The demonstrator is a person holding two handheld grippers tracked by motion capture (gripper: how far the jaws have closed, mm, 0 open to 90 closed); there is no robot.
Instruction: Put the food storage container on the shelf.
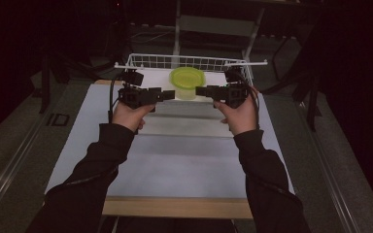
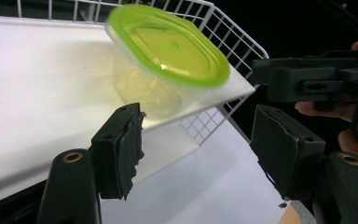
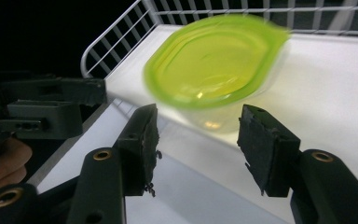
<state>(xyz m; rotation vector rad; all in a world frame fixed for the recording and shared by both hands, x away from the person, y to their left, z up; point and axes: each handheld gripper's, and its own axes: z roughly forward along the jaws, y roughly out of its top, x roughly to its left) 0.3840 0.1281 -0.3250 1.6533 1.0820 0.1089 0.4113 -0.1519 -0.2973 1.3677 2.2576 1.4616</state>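
Observation:
A clear plastic container with a green lid (image 1: 187,77) stands on the white floor of a wire basket (image 1: 141,60), near its front edge. My left gripper (image 1: 167,94) is just left of the container and points at it, jaws open and empty. From the other side my right gripper (image 1: 201,91) faces it, also open and empty. The left gripper view has the container (image 2: 168,46) beyond the open left gripper (image 2: 198,121), apart from the pads. In the right gripper view the container (image 3: 214,60) lies just past the open right gripper (image 3: 198,121).
The basket sits at the far end of a white table top (image 1: 175,165) with a wooden near edge (image 1: 175,208). White wire walls (image 3: 116,42) rise behind and beside the container. The floor around the table is dark.

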